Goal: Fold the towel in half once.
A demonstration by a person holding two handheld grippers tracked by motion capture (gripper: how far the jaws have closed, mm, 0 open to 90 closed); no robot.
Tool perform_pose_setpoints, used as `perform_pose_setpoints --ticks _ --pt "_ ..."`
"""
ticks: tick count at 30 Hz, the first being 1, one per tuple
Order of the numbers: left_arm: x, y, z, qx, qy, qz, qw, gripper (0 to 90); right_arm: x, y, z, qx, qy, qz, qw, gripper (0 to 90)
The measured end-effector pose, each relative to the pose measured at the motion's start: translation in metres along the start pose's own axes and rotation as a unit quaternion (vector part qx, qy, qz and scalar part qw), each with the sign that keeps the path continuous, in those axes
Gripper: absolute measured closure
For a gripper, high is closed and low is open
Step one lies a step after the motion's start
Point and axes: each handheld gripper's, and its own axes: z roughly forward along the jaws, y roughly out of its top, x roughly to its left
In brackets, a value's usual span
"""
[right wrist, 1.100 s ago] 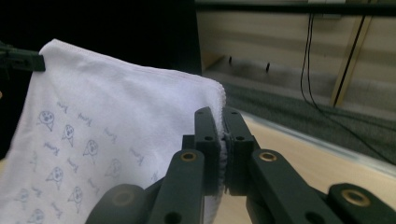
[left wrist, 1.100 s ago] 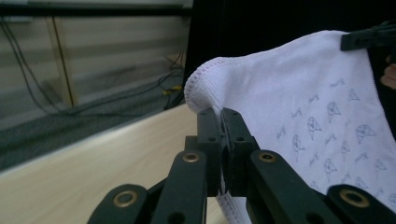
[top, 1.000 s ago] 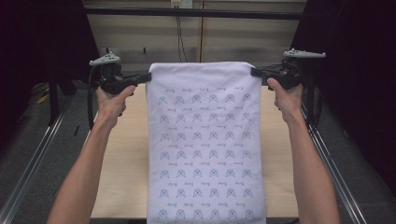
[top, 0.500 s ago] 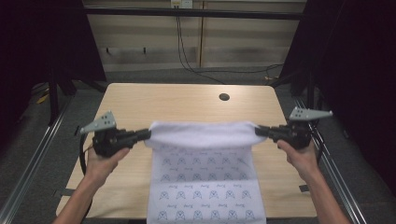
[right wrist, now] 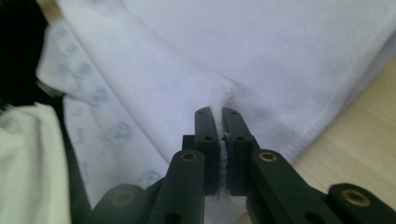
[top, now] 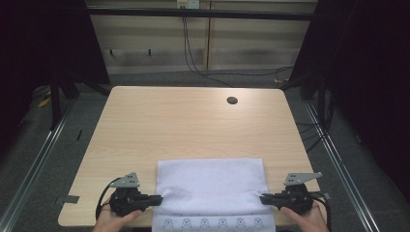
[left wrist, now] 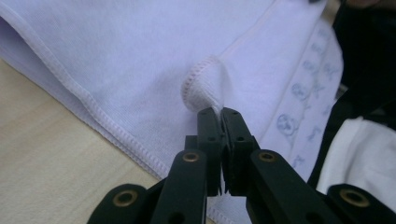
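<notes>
A white towel [top: 211, 186] with small blue printed figures lies folded over itself at the near edge of the wooden table [top: 193, 125]; its printed part hangs off the front edge. My left gripper [top: 160, 197] is shut on the towel's left corner, seen pinched between the jaws in the left gripper view [left wrist: 220, 112]. On the right side, my right gripper [top: 261, 197] is shut on the other corner, the hem [right wrist: 227, 95] clamped between its jaws [right wrist: 220, 112]. Both grippers lie low near the table's front edge, a hand behind each.
A round dark hole [top: 232, 100] sits in the tabletop at the far right. Metal rails [top: 38, 159] run along both sides of the table. Cables [top: 208, 67] trail on the floor behind it.
Both grippers came down and toward the near edge with the towel's corners, folding its top part over the lower part; the towel went from held up high to lying on the table.
</notes>
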Motion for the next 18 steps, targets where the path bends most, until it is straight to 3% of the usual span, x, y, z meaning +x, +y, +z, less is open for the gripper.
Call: perform_pose_setpoints --ticks 1,4,5,7,9,12,13,18 --pt "0.003 0.0 0.005 0.016 -0.006 -0.003 0.9999 87.6 0.0 0.001 0.0 0.002 0.0 -0.001 1.0 86.8" --pt "0.009 -0.001 0.012 0.045 0.012 -0.005 0.9989 87.5 -0.003 0.004 0.007 0.016 -0.001 0.005 0.9999 86.8" --pt "0.012 -0.001 0.013 0.043 0.005 -0.013 0.999 87.6 -0.004 0.004 0.016 0.044 -0.008 -0.004 0.999 86.9" --pt "0.015 0.002 0.014 0.04 0.017 -0.009 0.999 87.7 -0.006 0.006 0.018 0.046 -0.005 0.001 0.9989 87.0" --pt "0.019 0.007 0.015 0.041 0.042 0.01 0.9983 87.8 -0.01 0.009 0.021 0.04 -0.004 0.004 0.9992 87.0" --pt "0.04 0.016 0.02 0.023 0.038 -0.013 0.9989 87.9 -0.02 0.018 0.027 0.032 -0.014 0.009 0.9994 87.0" --pt "0.051 0.024 0.022 0.022 0.047 -0.012 0.9986 87.9 -0.022 0.022 0.029 0.03 -0.02 0.012 0.9993 87.1" --pt "0.079 0.047 0.029 0.016 0.1 -0.005 0.9949 88.0 -0.04 0.049 0.046 0.025 -0.051 0.01 0.9983 87.0"
